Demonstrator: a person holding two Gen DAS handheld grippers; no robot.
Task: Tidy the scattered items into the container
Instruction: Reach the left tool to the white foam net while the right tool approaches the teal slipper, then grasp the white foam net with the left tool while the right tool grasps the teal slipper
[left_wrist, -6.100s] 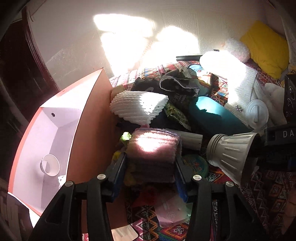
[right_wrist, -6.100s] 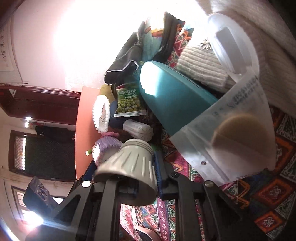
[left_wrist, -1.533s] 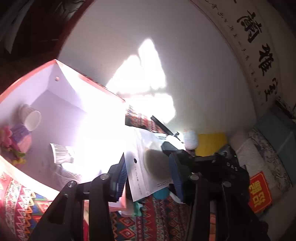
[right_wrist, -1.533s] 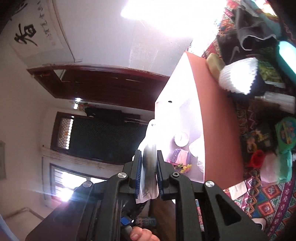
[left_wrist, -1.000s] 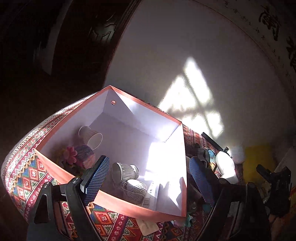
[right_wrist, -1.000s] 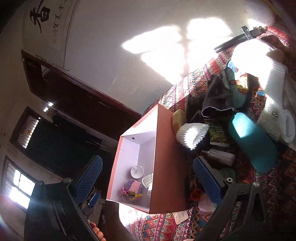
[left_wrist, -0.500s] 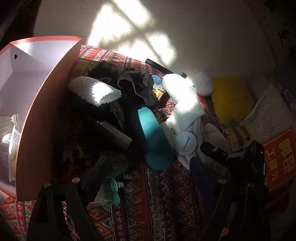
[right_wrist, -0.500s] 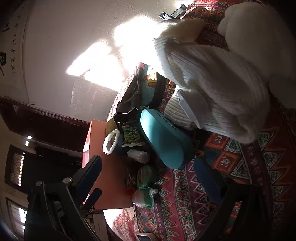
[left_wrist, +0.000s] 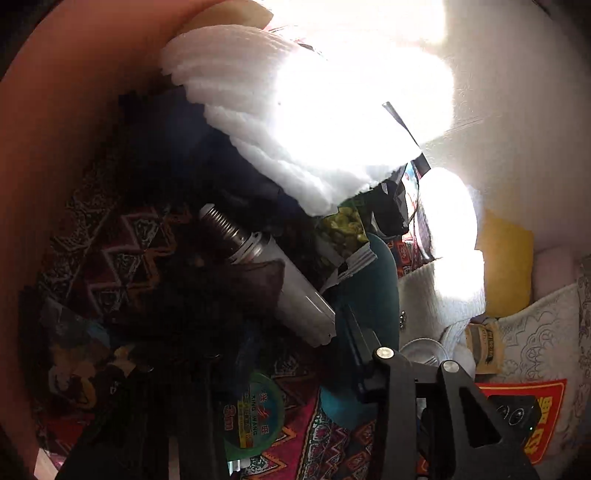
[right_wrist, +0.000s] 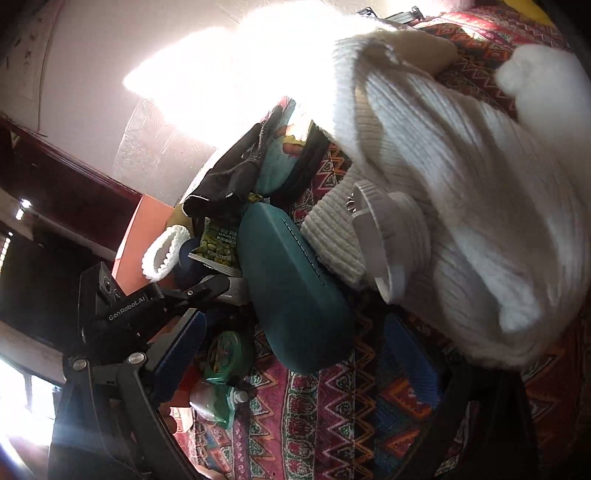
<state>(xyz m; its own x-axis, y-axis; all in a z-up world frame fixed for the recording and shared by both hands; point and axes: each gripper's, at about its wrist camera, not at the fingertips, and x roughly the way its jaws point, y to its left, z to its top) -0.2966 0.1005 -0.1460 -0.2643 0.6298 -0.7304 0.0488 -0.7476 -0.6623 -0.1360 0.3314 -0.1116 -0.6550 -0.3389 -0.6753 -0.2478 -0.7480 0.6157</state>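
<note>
Hovering wide-jawed, empty: left gripper (left_wrist: 291, 354) over bulb (left_wrist: 266, 275), right gripper (right_wrist: 291, 339) over teal case (right_wrist: 291, 295).

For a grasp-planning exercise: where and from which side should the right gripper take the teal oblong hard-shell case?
Probably across the narrow width of the teal oblong hard-shell case, near its rounded close end, coming lengthwise: its long sides lie roughly parallel to the open right gripper.

Your right gripper (right_wrist: 291, 354) is matte black plastic with silver screw heads at the finger joints; its pads (right_wrist: 412, 360) are ribbed blue rubber; your left gripper (right_wrist: 207, 288) shows the same black frame, a boxy camera housing and white "GenRobot.AI" lettering; a sliver of skin shows low down.
</note>
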